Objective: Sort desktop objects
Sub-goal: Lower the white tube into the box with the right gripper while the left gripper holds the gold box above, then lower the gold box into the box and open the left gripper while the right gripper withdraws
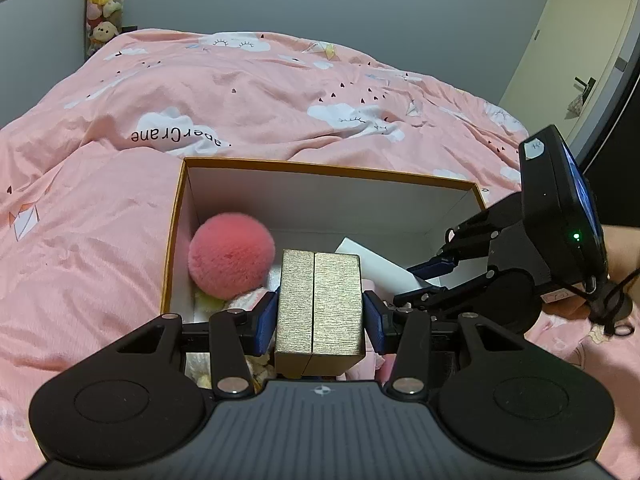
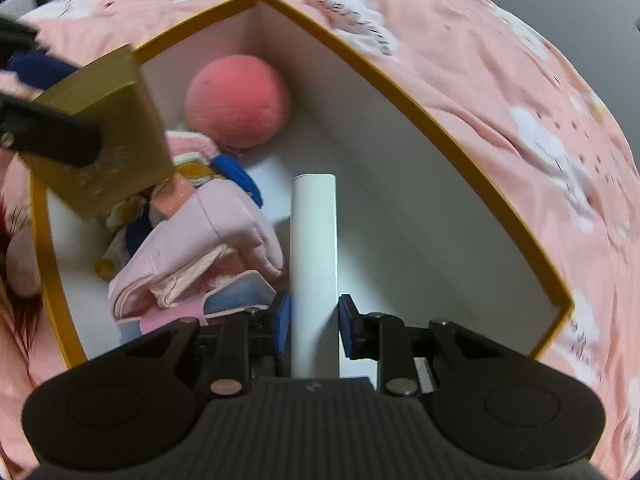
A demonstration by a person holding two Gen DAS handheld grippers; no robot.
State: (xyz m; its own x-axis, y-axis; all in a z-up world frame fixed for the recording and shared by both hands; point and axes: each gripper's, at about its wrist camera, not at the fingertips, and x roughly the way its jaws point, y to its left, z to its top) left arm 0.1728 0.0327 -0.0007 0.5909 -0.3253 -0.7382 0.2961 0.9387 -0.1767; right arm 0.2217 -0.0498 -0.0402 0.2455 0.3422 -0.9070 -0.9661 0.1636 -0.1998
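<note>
left gripper (image 1: pixel 320 312): I've got the gold box (image 1: pixel 320 312) clamped, over the open carton (image 1: pixel 320 168)
right gripper (image 2: pixel 314 326): pinching white tube (image 2: pixel 314 248) inside carton
surface: pink bedspread (image 1: pixel 240 92), bedroom

The pink bedcover (image 1: pixel 248 92) carried dark print on a white cloud patch, seen upside down from the left wrist: "aperCrane", probably part of "PaperCrane", its first letter lost in a fold. In the right wrist view the same kind of print on the bedcover was too blurred to read.
</note>
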